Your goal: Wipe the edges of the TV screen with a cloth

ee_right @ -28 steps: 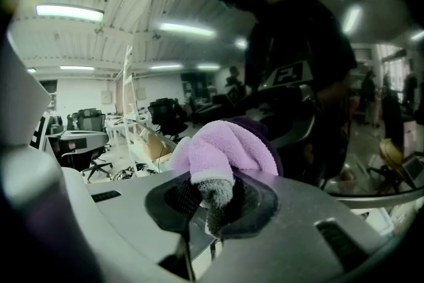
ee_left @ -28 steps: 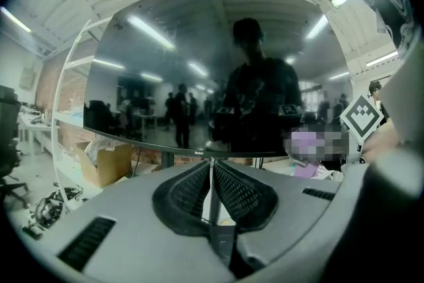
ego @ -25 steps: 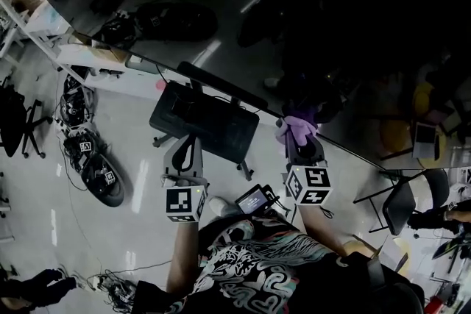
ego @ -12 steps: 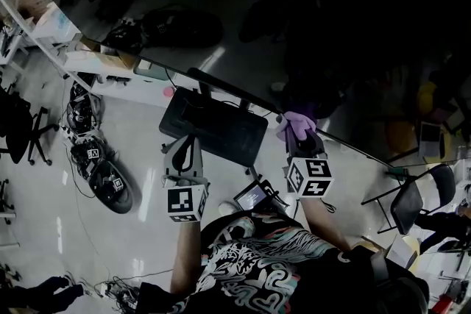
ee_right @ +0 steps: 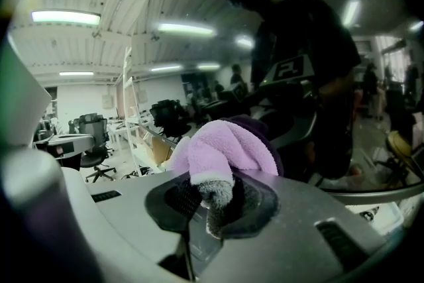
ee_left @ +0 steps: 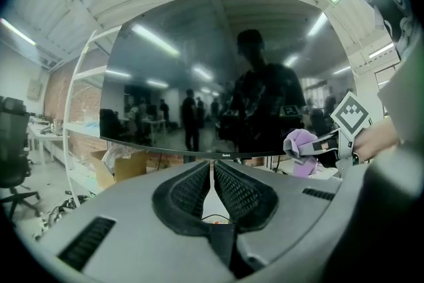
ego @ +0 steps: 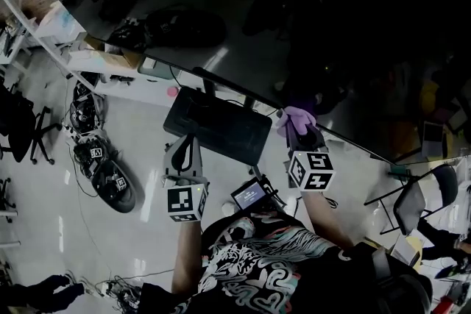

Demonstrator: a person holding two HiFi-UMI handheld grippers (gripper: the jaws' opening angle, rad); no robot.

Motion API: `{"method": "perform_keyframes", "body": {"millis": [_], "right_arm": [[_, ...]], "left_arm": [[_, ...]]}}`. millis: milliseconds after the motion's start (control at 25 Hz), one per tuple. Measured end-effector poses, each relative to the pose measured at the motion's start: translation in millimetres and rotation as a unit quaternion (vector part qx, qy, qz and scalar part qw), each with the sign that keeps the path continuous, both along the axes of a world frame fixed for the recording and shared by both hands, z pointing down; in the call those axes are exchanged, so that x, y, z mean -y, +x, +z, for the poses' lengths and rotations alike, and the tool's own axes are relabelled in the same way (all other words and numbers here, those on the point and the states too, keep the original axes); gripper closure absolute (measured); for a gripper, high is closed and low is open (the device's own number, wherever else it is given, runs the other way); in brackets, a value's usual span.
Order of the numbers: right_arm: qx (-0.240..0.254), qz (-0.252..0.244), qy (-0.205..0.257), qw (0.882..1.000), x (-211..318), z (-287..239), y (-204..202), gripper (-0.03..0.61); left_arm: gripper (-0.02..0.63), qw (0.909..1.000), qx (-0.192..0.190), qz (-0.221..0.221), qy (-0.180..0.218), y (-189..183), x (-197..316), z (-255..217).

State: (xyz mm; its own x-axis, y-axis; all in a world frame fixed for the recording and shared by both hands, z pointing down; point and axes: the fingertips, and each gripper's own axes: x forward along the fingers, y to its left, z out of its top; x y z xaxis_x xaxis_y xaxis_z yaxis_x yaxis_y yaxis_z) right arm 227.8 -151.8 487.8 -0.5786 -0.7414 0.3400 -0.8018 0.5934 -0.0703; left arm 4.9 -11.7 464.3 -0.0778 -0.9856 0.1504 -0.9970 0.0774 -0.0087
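The pale, shiny floor (ego: 51,232) carries an office chair (ego: 16,123), a folding chair (ego: 410,206) — and loose cables (ego: 118,289).

Grippers: two. Left gripper (ego: 187,139), right gripper (ego: 299,127).
Marker cubes: two, one per gripper. Left cube (ego: 184,202), right cube (ego: 310,170).
Cloth (ego: 296,116): one, purple.
TV screen (ego: 346,33): one.
Small lit display (ego: 250,195): one.
Marker-tagged devices on floor: two. Upper device (ego: 94,152), lower device (ego: 118,186).
Folding chair (ego: 412,204): one at right.
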Motion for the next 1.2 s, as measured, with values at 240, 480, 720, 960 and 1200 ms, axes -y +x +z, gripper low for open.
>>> {"method": "perform_keyframes", "body": {"millis": [240,480,720,960,1200], "right_arm": [[0.003,-0.001,-0.005,1.0,0.4,-1.1,-5.7,0.491],[0.003,-0.008,-0.007,1.0,1.2,-1.4,-13.6,0.491],[0.011,-0.011,-0.01,1.0,2.5,1.8,-22.9,0.491],[0.016,-0.012,-0.014,1.0,3.8,0.4,-38.8,0.491],[0.021,-0.011,-0.011,1.0,4.1,-2.8,-55.4,0.491]], "left_arm": [[0.581,0.9999,0.008,-0.011,-0.003,-4.1,-10.2,-3.5],[0.581,0.9995,0.006,-0.029,-0.005,-13.4,-16.4,-2.1],[0.581,0.999,0.008,-0.043,-0.002,-20.0,-19.5,-0.1],[0.581,0.9986,0.01,-0.051,-0.003,-36.2,-19.5,-2.4],[0.581,0.9981,0.006,-0.061,-0.003,-59.6,-17.0,-1.5]]}}
